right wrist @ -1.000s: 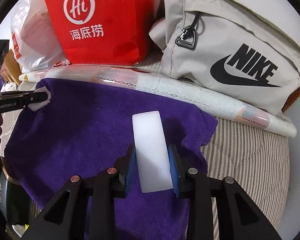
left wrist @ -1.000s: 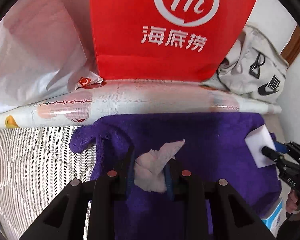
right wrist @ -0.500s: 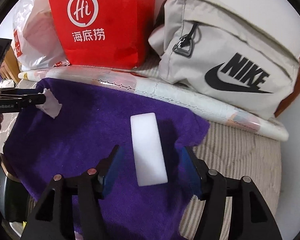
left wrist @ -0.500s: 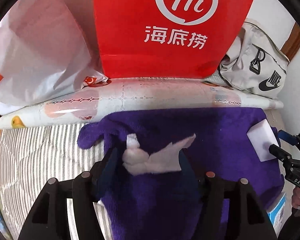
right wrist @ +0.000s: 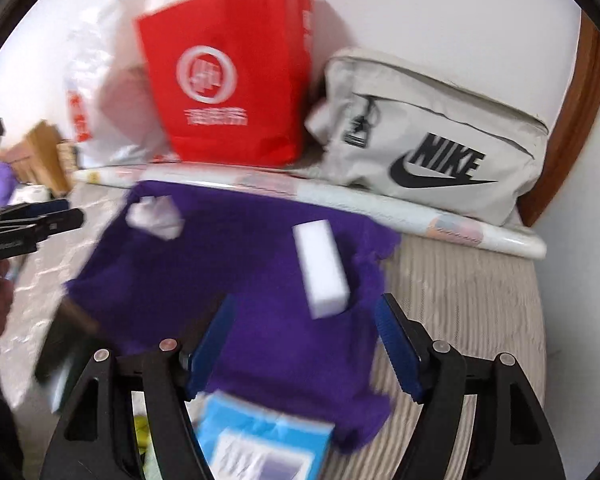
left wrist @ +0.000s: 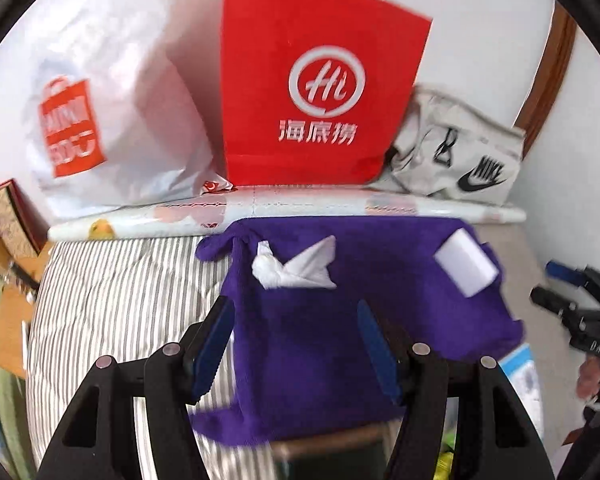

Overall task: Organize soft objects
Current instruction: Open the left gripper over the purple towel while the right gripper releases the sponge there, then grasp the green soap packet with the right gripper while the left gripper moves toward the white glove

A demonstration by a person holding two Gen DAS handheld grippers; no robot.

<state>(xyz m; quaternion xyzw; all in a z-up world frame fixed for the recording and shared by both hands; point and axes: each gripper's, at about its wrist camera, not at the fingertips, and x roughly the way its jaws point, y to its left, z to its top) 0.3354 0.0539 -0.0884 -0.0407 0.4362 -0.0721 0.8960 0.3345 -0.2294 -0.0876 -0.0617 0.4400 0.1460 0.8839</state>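
- Since a second ago: both grippers have let go and pulled back and up. The tissue [left wrist: 296, 268], then clamped in the left gripper [left wrist: 296, 350], and the sponge [right wrist: 322, 268], then clamped in the right gripper [right wrist: 304, 350], are both lying loose on the towel [left wrist: 320, 340].
- Left gripper: released, nothing between the pads, hovering clear of the towel.
- Right gripper: jaws are opening, nothing between them; also seen from the left wrist at 3 o'clock [left wrist: 572, 300].
- Tissue is sitting at 12 o'clock from the left fingertips, near but apart, at the towel's far-left part.
- Sponge is lying at 12 o'clock from the right fingertips, just ahead of the gap and apart from both pads, near the towel's right edge.
- Tissue and sponge are lying well apart from each other on the towel; in the left view the sponge is showing at 2 o'clock [left wrist: 464, 266].
- Step, as I'm reading it: the placing of both soft items is done; the hands are retreating.
- Next move is probably calling for the following item or for folding the towel; a blue pack [right wrist: 260, 440] is showing at 6 o'clock below the right gripper, at the towel's near edge. Frames are blurred, so I can't tell more.
- The bags [left wrist: 320, 80] at the back, 12 o'clock, are not involved.
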